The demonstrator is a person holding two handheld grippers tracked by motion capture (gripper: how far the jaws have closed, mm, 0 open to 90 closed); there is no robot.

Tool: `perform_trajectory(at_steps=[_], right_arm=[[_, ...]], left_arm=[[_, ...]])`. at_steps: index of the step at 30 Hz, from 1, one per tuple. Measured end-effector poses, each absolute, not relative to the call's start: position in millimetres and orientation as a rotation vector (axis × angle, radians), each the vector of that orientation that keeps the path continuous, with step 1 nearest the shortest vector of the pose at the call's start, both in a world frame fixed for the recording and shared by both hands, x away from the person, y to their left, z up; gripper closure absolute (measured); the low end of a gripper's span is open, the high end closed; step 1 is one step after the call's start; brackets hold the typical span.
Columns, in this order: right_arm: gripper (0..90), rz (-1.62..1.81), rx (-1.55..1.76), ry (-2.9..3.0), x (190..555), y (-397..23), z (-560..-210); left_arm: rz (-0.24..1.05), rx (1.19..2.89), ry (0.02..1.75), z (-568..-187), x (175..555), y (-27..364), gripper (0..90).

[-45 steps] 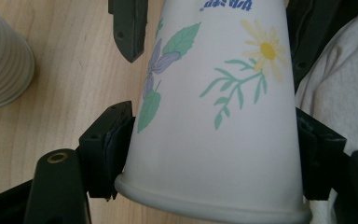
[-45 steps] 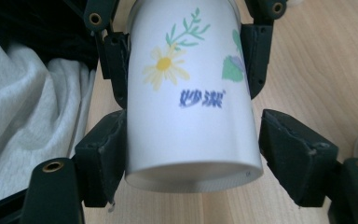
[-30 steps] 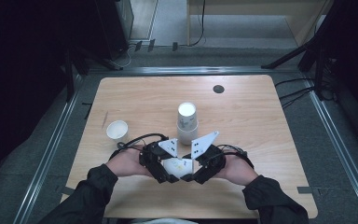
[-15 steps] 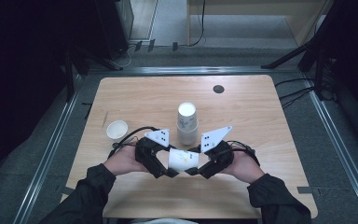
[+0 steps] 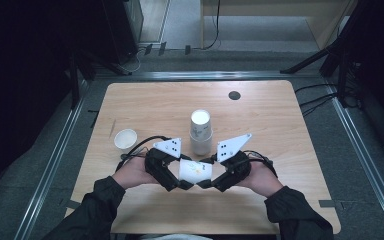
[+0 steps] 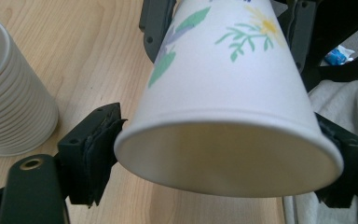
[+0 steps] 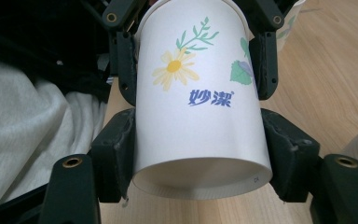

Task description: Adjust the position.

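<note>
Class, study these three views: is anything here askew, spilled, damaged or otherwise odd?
Nothing spilled or damaged. The flowered paper cup lies on its side in the air between the left gripper and right gripper, unlike the upright cup stack and the single cup standing on the table.

High view looks down; tool views closely share one paper cup (image 5: pixel 196 170).

Left gripper (image 5: pixel 182 181) and right gripper (image 5: pixel 206 181) meeting at a flowered paper cup (image 5: pixel 195 170), cup stack (image 5: pixel 200 132) just behind, on wooden table (image 5: pixel 280 130)
</note>
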State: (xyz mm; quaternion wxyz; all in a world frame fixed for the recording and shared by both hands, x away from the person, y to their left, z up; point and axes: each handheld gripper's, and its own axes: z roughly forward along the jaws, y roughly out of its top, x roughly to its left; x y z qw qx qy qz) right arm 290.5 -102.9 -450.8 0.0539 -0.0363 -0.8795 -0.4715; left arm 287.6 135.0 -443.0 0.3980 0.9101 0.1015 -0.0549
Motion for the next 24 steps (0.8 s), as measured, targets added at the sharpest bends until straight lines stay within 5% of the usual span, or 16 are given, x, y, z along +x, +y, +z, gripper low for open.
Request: perform_trajectory(at_steps=[8, 13, 24], right_arm=[[34.6, -1.413, -0.119, -2.653, 290.2, -102.2, -451.7], [26.8, -1.395, -0.118, -2.661, 290.6, -100.7, -455.1], [26.8, -1.234, -0.107, -2.755, 289.3, -90.1, -473.1]], left_arm=[[-0.142, 2.307, 0.229, -440.4, 284.9, 135.8, 26.3], [-0.121, 2.351, 0.221, -438.4, 283.0, 133.7, 26.3], [-0.108, 2.551, 0.233, -452.0, 283.0, 122.9, 26.2]])
